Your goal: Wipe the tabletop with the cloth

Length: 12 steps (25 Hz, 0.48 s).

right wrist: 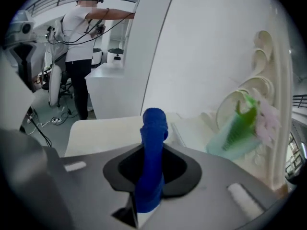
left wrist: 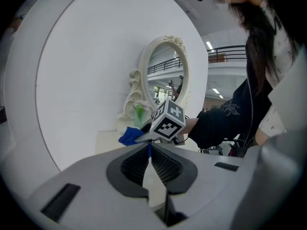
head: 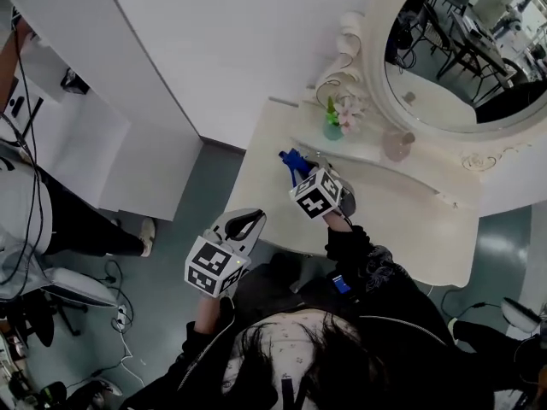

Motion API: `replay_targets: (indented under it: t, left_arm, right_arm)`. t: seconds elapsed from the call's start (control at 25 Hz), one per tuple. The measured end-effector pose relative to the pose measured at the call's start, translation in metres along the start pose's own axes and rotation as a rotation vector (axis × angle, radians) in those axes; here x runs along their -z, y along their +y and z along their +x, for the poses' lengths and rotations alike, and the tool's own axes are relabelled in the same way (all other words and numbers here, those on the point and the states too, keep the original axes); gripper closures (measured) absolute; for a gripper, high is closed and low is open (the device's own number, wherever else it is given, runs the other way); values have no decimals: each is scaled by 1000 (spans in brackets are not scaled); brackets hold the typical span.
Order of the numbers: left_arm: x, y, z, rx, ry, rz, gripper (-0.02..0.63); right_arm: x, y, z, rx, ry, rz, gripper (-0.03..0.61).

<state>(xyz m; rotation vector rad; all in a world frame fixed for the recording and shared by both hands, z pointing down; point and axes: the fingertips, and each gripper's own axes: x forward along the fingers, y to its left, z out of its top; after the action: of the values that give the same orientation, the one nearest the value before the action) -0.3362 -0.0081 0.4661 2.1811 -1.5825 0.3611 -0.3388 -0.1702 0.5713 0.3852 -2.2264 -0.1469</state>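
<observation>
My right gripper is clamped on the blue cloth, just in front of the green vase, above the tabletop. It looks soft, light and floppy, so I'd pinch a thick fold. My left gripper, further out from the vase, is closed on nothing.

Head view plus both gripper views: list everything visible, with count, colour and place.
cloth: 1, blue, over the table's left end
dressing table: 1, cream, ahead of the person
mirror: 1, oval, ornate cream frame, on the table
vase of flowers: 1, green with pink blooms, beside the mirror
bystander: 1, white top, dark trousers, far left
left gripper: 1, grey, jaws together, empty, short of the table
right gripper: 1, grey, clamped on the cloth
</observation>
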Motion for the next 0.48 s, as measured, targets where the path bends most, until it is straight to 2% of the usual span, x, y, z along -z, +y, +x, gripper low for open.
replay_targets:
  t: [0.24,0.36,0.48]
  left_arm:
    - [10,29,-22,-54,6,-47,612]
    - [19,38,-32,-79,20,-68,612]
    - [24,46,-38,-95,25,-76,612]
  right_arm:
    - [-40,62,56,-114,21,-66,500]
    - [-33,87,78,-135,73,-115,500]
    - [-13,93,93,-109,133,-168,500]
